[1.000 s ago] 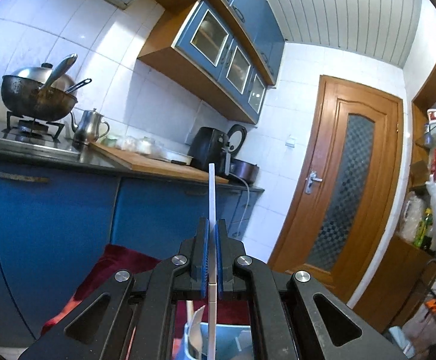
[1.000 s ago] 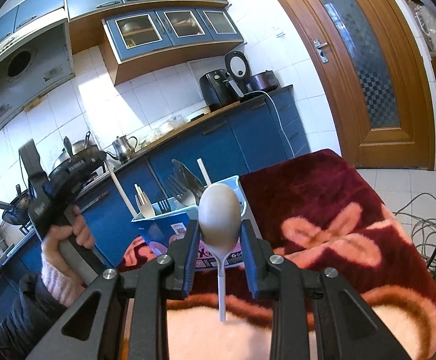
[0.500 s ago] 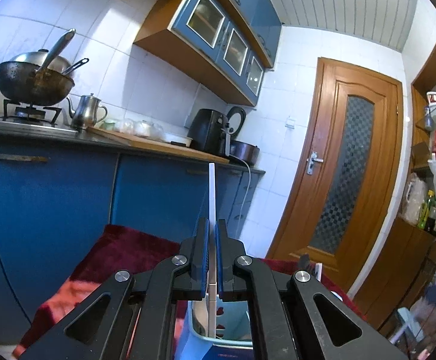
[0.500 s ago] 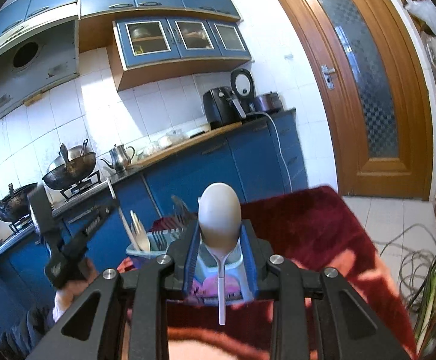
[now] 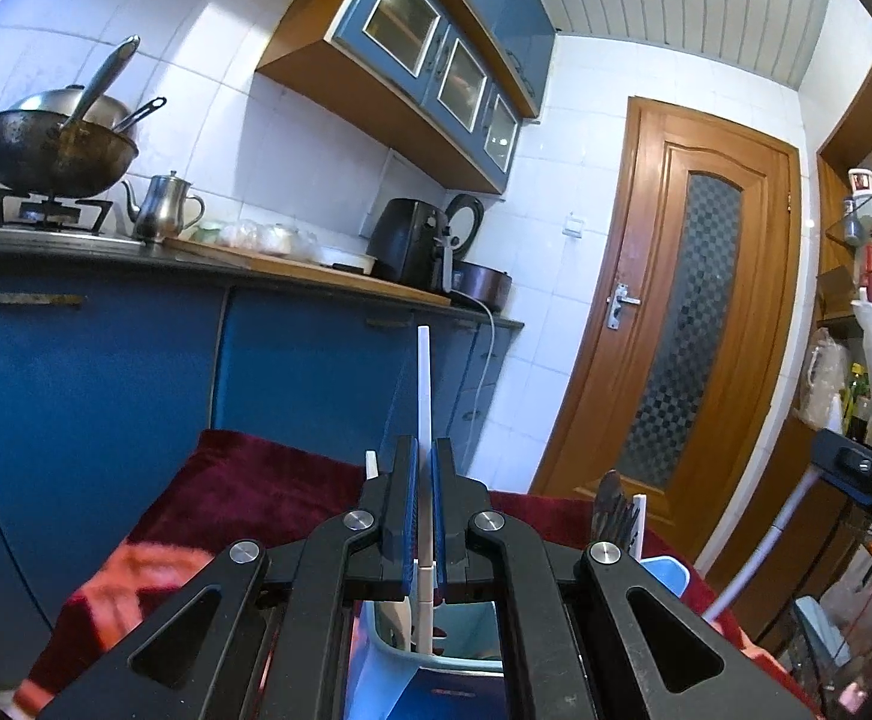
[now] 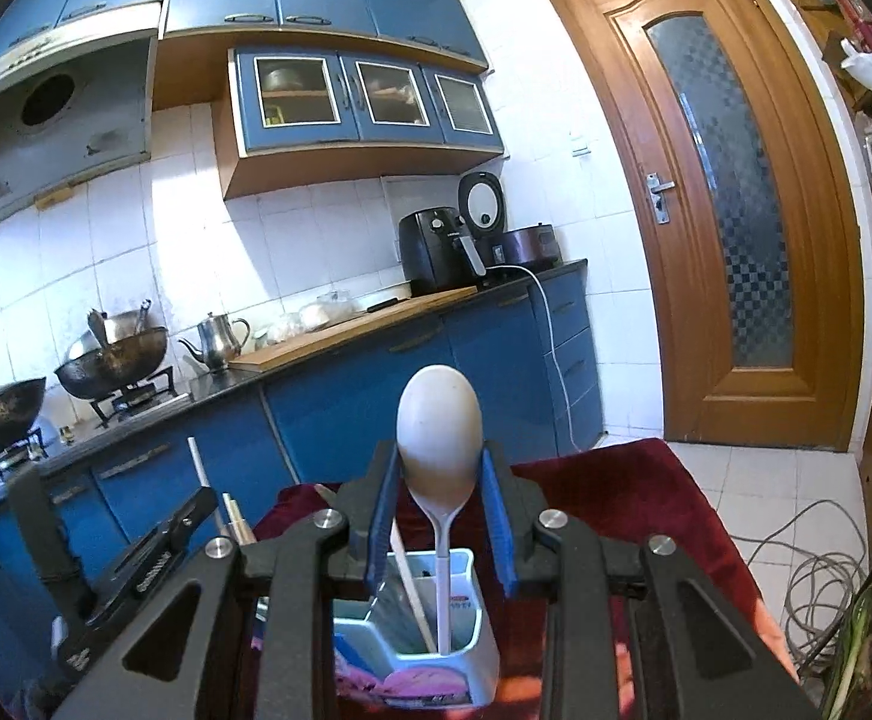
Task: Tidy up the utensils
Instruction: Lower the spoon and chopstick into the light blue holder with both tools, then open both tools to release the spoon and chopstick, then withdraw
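Left gripper: jaws nearly closed, clamped on a thin white stick-like utensil. It stands upright between the blue pads; the top sticks up well above the fingertips, the lower end drops into the utensil caddy right under the gripper. Can't tell if it's a chopstick or a handle.

Right gripper: jaws partly open, holding a white plastic spoon at the lower part of the bowl. Bowl up, back of the bowl faces the camera, handle pointing down into the right-hand compartment of the same caddy. Can't tell whether the handle tip touches the bottom.

Caddy: light blue/white plastic with compartments, sits on a dark red patterned blanket. Already in it: a slanted chopstick next to the spoon handle, and dark metal cutlery at its right side in the left-wrist view.

The left gripper's black body shows at the near left of the right-wrist view, just beside the caddy.

Far side: blue cabinets, worktop with wok, kettle, air fryer. Wooden door on the right.
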The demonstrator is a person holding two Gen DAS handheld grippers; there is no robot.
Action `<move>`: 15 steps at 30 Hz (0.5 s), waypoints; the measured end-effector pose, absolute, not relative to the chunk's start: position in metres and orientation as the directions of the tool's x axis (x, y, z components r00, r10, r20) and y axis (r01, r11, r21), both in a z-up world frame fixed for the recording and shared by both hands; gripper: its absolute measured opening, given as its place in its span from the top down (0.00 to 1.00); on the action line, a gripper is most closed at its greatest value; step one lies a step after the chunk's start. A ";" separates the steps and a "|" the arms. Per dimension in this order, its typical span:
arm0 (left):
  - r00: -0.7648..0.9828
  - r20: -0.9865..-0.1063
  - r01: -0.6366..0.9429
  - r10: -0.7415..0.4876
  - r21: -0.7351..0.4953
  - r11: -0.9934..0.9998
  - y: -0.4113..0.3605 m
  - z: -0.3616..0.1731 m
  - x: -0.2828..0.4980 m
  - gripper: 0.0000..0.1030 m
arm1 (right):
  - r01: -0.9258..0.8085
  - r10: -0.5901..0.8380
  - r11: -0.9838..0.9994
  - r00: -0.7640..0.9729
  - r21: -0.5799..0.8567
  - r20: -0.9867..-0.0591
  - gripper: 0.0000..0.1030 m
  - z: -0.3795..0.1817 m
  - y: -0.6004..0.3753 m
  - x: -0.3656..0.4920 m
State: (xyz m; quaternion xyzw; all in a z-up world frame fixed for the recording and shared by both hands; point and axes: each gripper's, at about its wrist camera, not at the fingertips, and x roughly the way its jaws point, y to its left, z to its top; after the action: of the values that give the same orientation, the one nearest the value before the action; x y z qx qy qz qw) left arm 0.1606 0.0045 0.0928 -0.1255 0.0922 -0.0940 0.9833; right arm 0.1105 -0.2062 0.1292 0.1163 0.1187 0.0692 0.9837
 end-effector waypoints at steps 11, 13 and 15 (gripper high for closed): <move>0.953 -0.190 0.181 -0.235 -0.262 0.948 0.002 0.089 0.166 0.96 | -0.131 0.192 0.968 0.935 0.213 -0.299 0.70 0.105 -0.191 0.132; 0.950 -0.198 0.185 -0.240 -0.262 0.947 0.001 0.090 0.166 0.96 | -0.137 0.198 0.967 0.934 0.213 -0.299 0.65 0.103 -0.190 0.132; 0.948 -0.204 0.191 -0.246 -0.259 0.947 0.000 0.091 0.165 0.96 | -0.148 0.210 0.964 0.933 0.222 -0.291 0.61 0.104 -0.190 0.129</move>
State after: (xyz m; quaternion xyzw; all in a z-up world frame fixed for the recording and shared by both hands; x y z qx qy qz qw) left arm 0.1645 0.0001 0.0915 -0.1186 0.1174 -0.1115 0.9797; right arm 0.1285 -0.1904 0.1044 0.0985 0.1582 0.0916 0.9782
